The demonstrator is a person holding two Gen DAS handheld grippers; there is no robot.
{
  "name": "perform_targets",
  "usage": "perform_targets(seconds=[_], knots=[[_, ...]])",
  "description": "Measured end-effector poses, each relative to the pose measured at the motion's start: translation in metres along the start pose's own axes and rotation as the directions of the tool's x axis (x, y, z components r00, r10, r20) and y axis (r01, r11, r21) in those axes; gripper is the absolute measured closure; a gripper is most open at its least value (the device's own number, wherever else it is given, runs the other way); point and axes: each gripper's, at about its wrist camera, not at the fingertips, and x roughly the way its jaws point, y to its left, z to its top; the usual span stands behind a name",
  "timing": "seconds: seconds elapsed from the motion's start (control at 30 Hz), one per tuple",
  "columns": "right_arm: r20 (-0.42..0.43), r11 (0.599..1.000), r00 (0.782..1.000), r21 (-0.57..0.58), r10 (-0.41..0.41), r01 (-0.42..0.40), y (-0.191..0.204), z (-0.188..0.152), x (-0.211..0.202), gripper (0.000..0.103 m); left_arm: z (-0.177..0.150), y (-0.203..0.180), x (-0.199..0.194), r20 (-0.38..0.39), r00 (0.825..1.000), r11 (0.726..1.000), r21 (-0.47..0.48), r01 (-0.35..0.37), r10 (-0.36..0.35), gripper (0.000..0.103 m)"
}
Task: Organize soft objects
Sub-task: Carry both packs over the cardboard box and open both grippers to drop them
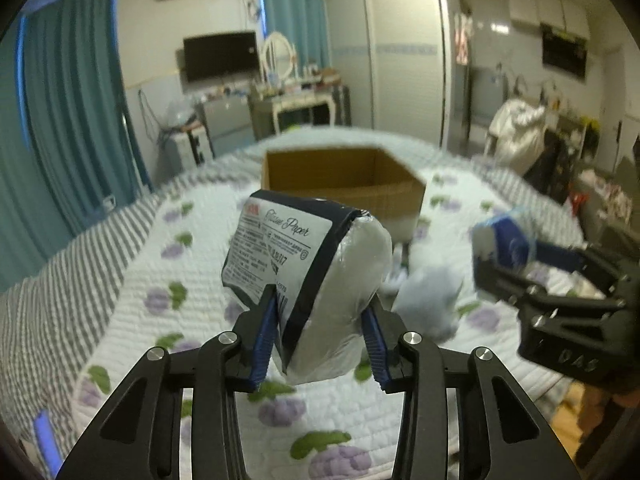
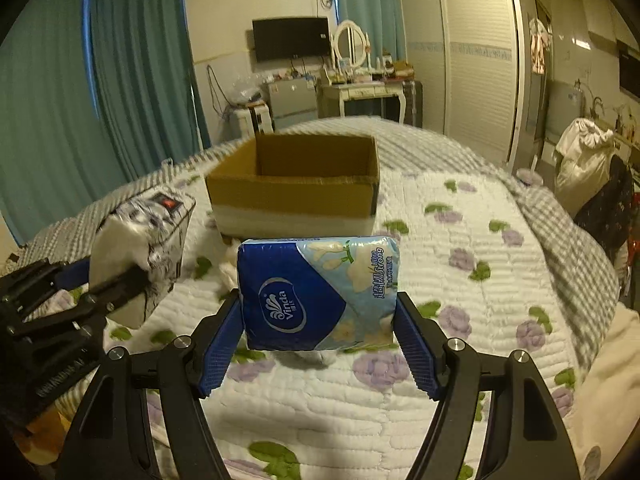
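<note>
My left gripper (image 1: 320, 312) is shut on a dark-wrapped tissue paper pack (image 1: 304, 280), held tilted above the bed. My right gripper (image 2: 320, 320) is shut on a blue Vinda tissue pack (image 2: 320, 292), also held above the bed. An open cardboard box (image 1: 344, 176) stands on the quilt ahead of both; it also shows in the right wrist view (image 2: 296, 192). The right gripper with its blue pack (image 1: 508, 244) shows at the right of the left wrist view. The left gripper with its pack (image 2: 148, 252) shows at the left of the right wrist view.
The bed is covered by a white quilt with purple flowers (image 2: 460, 280) and a grey striped blanket (image 1: 80, 264). A small whitish soft object (image 1: 428, 296) lies on the quilt near the box. Curtains, a dresser and a wardrobe stand beyond the bed.
</note>
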Motion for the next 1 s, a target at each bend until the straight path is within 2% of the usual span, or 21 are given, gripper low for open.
perform_targets(seconds=[0.2, 0.43, 0.63, 0.8, 1.0], knots=[[0.081, 0.999, 0.997, -0.034, 0.019, -0.016, 0.005, 0.046, -0.009, 0.030, 0.042, 0.006, -0.003, 0.085, 0.996, 1.000, -0.001, 0.031, -0.031, 0.064], [0.135, 0.996, 0.990, -0.086, 0.048, -0.036, 0.011, 0.120, 0.028, 0.030, 0.095, 0.017, 0.045, 0.128, 0.991, 0.999, -0.010, 0.048, -0.047, 0.064], [0.092, 0.997, 0.995, -0.069, 0.049, -0.043, -0.001, 0.160, 0.104, 0.030, 0.122, 0.027, 0.113, 0.103, 0.993, 0.998, -0.019, 0.051, -0.049, 0.064], [0.030, 0.998, 0.998, -0.036, 0.055, -0.054, -0.017, 0.169, 0.168, 0.030, 0.123, 0.027, 0.172, 0.055, 0.997, 0.998, 0.021, 0.051, -0.053, 0.064], [-0.010, 0.998, 0.998, -0.009, 0.056, -0.056, -0.038, 0.171, 0.214, 0.030, 0.115, 0.011, 0.198, 0.031, 0.998, 0.994, 0.090, 0.053, -0.056, 0.062]])
